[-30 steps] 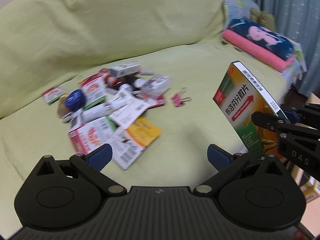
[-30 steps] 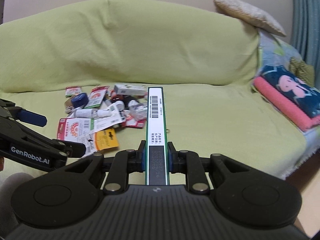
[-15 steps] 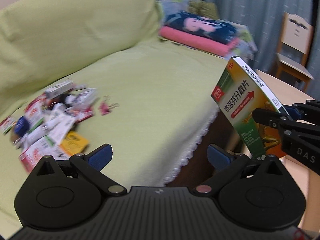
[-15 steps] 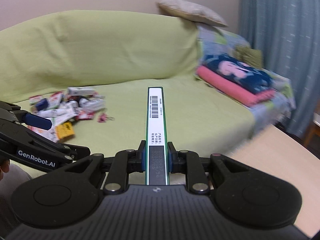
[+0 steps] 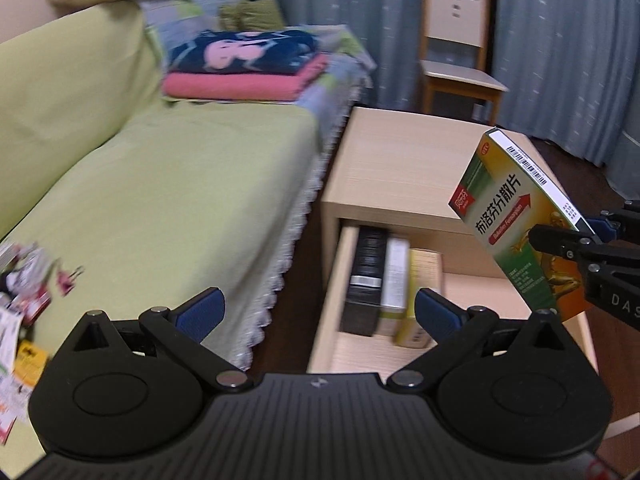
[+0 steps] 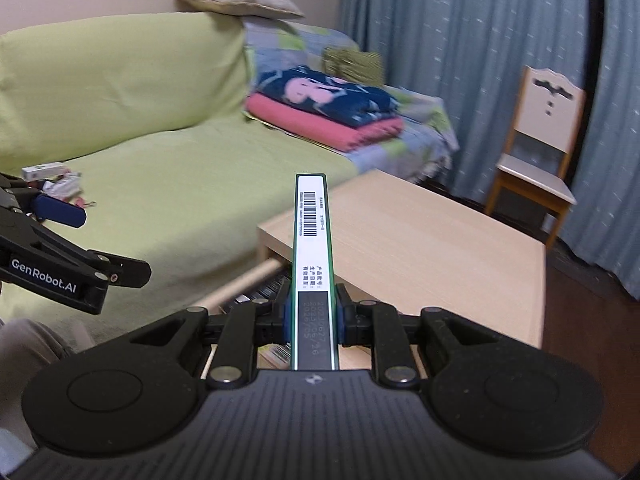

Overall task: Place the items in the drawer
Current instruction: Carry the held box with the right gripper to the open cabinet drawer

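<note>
- Drawer (image 5: 400,280) stands pulled out under the bedside surface (image 5: 404,160), with three boxes (image 5: 394,276) already stowed side by side at its left end.
- More packets (image 5: 24,304) lie on the sofa (image 5: 160,184), so I judge several trips remain.
- Right tongs (image 6: 311,316) pinch the green medicine box (image 6: 311,240) by its flat faces, narrow edge up, held in the air above the drawer's right side.
- Left tongs (image 5: 316,312) are spread wide, holding nothing, and point at the drawer.
</note>
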The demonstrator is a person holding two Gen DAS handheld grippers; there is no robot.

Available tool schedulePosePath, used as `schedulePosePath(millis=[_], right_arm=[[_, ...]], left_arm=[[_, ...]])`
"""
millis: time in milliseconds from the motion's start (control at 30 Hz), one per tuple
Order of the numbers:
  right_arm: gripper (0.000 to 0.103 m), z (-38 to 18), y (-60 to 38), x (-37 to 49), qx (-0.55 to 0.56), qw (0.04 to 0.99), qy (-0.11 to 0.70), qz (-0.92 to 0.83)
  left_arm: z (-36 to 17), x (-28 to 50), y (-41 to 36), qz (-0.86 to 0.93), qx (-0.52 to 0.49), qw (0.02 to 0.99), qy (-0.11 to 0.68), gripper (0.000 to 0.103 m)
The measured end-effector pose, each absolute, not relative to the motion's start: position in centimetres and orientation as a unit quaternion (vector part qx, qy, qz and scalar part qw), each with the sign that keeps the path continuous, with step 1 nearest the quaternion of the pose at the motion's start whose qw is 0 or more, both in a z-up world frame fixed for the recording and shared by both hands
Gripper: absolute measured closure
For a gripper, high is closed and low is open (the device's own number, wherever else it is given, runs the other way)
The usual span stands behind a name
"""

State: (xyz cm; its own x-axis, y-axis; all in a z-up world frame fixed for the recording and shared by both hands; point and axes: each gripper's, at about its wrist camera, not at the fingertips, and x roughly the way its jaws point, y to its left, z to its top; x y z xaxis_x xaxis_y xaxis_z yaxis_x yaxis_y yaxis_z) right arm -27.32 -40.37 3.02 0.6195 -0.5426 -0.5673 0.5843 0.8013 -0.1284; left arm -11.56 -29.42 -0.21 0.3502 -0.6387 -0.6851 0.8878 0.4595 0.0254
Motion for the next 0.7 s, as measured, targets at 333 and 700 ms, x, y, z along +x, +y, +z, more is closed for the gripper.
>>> schedulePosePath(millis=[333, 700], right_arm=[[0.086, 2.0, -42.5, -29.8, 0.056, 0.888, 0.312, -0.332], [0.086, -4.6, -47.0, -29.0, 0.108, 0.858, 0.392, -0.315]], left_arm=[[-1.0, -13.9, -32.0, -0.5, 0.225, 0.78, 0.302, 0.002], [-2.7, -13.5, -33.5, -0.485, 0.249, 0.776, 0.316, 0.002]])
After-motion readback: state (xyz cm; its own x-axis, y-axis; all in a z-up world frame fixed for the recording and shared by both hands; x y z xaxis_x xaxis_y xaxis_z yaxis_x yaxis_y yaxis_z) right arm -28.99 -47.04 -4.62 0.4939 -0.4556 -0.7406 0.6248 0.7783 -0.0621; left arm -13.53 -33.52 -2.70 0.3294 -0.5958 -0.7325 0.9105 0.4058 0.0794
